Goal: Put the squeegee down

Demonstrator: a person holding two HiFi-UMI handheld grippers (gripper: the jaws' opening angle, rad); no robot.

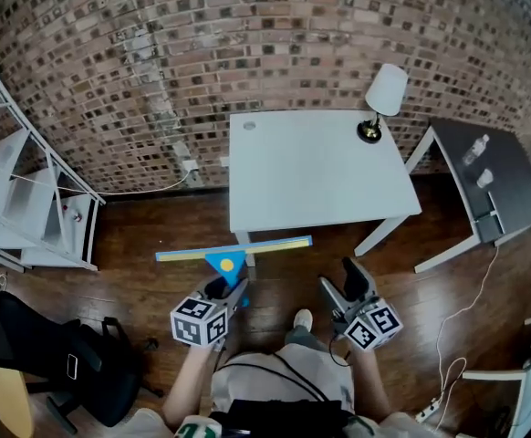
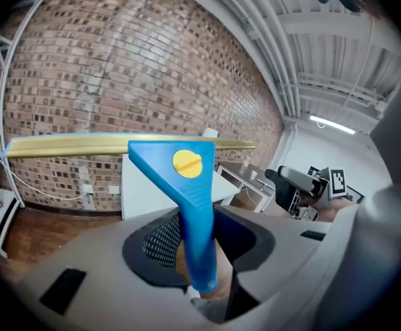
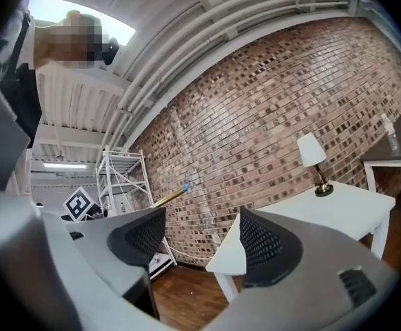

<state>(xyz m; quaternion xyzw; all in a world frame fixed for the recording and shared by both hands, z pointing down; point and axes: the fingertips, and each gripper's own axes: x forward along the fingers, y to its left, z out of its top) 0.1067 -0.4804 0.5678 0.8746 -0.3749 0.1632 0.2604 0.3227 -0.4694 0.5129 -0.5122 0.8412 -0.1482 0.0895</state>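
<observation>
Blue-handled squeegee sits clamped in the left hand-held gripper, blade bar level, in the air above the wood floor, just near of the white counter. Right hand-held gripper to its right: jaws apart, empty.

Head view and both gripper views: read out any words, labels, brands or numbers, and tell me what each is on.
No text can be read in any view.
Left marker cube and right marker cube: square black-and-white patterns only, no letters.
Squeegee: no print visible.
Bottle on the dark table: label too small to read.
</observation>
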